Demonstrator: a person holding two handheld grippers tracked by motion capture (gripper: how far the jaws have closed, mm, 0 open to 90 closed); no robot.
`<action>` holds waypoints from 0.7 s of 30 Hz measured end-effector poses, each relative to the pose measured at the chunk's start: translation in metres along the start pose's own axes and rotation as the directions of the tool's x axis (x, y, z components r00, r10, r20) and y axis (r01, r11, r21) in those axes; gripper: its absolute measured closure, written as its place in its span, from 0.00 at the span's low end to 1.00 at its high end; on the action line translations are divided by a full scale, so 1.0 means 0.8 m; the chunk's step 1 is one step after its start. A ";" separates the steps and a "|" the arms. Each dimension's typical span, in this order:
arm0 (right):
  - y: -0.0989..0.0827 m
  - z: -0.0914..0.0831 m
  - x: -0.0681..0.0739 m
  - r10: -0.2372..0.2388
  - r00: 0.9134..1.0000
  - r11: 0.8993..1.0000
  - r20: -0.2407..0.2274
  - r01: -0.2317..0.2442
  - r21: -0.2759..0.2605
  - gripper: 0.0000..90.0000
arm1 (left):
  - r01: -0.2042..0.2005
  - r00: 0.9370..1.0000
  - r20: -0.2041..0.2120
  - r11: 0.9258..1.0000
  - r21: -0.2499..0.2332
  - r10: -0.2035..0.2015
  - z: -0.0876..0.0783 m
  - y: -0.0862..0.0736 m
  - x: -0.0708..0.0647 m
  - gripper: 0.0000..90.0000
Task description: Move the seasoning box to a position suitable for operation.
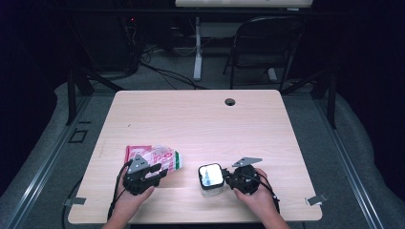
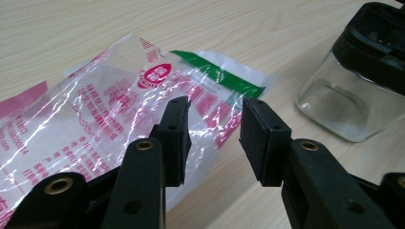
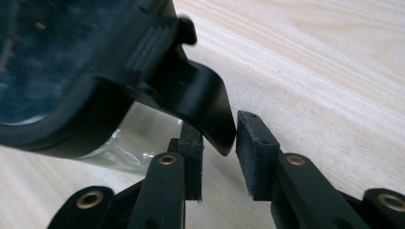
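Pale wood table (image 1: 200, 119) carries everything here; a clear plastic bag (image 1: 157, 158) printed in pink with a green strip lies flat near your left side, and a clear glass jar (image 1: 211, 180) with a black flip lid stands just to its right; your left gripper (image 2: 212, 136) hovers over the near edge of the bag, its jaws moderately apart with nothing pressed between them; your right gripper (image 3: 217, 155) sits against the jar's right side, its jaws partly apart around the lid's black latch tab (image 3: 200, 102); whether the pads touch the tab is unclear.
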State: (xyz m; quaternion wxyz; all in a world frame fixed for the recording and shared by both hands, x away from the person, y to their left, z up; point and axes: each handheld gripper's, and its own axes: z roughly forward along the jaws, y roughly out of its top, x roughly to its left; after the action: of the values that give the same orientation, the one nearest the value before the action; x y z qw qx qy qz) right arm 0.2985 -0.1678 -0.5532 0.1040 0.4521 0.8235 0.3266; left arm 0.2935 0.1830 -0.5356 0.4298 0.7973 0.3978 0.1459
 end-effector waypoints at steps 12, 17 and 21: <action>0.009 -0.034 0.000 0.002 1.000 1.000 -0.026 -0.002 -0.013 0.75 | -0.022 0.999 0.045 1.000 0.013 0.022 0.016 0.032 -0.031 0.69; 0.011 -0.045 0.001 -0.010 1.000 1.000 -0.022 0.010 -0.001 0.75 | -0.009 0.996 0.088 1.000 0.004 0.008 0.025 0.046 -0.042 0.67; 0.014 -0.052 0.004 -0.012 1.000 1.000 -0.026 0.012 -0.016 0.79 | -0.004 0.994 0.108 1.000 0.002 0.004 0.034 0.059 -0.051 0.66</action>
State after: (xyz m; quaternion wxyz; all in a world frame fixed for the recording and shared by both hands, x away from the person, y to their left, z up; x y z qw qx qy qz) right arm 0.2846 -0.1793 -0.5135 0.0986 0.4420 0.8249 0.3384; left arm 0.3074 0.1216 -0.5093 0.4497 0.8053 0.3723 0.1030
